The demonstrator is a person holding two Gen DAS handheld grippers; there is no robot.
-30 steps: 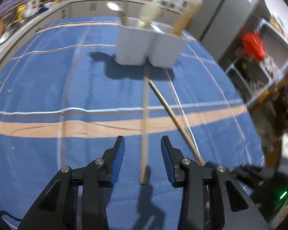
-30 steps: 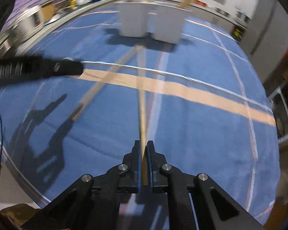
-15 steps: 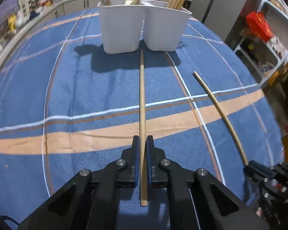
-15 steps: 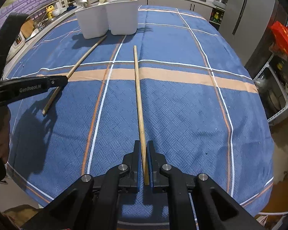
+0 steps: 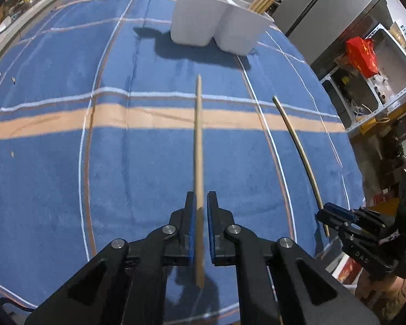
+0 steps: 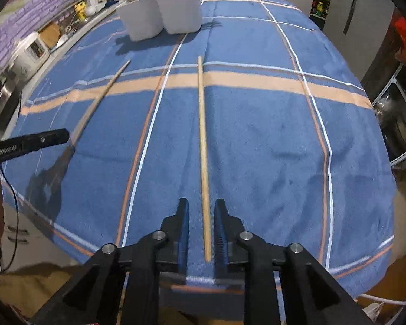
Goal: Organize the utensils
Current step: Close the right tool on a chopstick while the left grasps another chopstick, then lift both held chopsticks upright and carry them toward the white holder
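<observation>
- Whereas one second earlier the left hand-held gripper [image 5: 200,233] stood wide over a chopstick lying on the blue striped cloth [image 5: 67,162], it is now clamped on the left chopstick [image 5: 198,162] near its rear end. The stick runs forward between the blue pads, its tip aimed toward the two white holders [image 5: 216,27].
- The shadow under the rear end of the left chopstick suggests it is raised off the surface, though its blurred outline leaves this uncertain.
- The right hand-held gripper [image 6: 201,233], closed on the right chopstick [image 6: 203,149] one second and half a second earlier, now has its jaws opening. The stick lies between the pads with a visible gap on each side; neither pad presses on it.
- The right chopstick appears to rest flat on the cloth, pointing toward the holders and well short of them.
- The two chopsticks no longer cross; they lie apart, roughly side by side.
- In the left wrist view, the right hand-held gripper shows at the lower right, at the near end of its stick.
- Judgement: the pair has been separated, and the left stick is secured for transfer. The likely next step is to carry it to the holder already containing chopsticks.
- Judgement: the released right stick will need a fresh grasp. Neither stick is stowed yet.
</observation>
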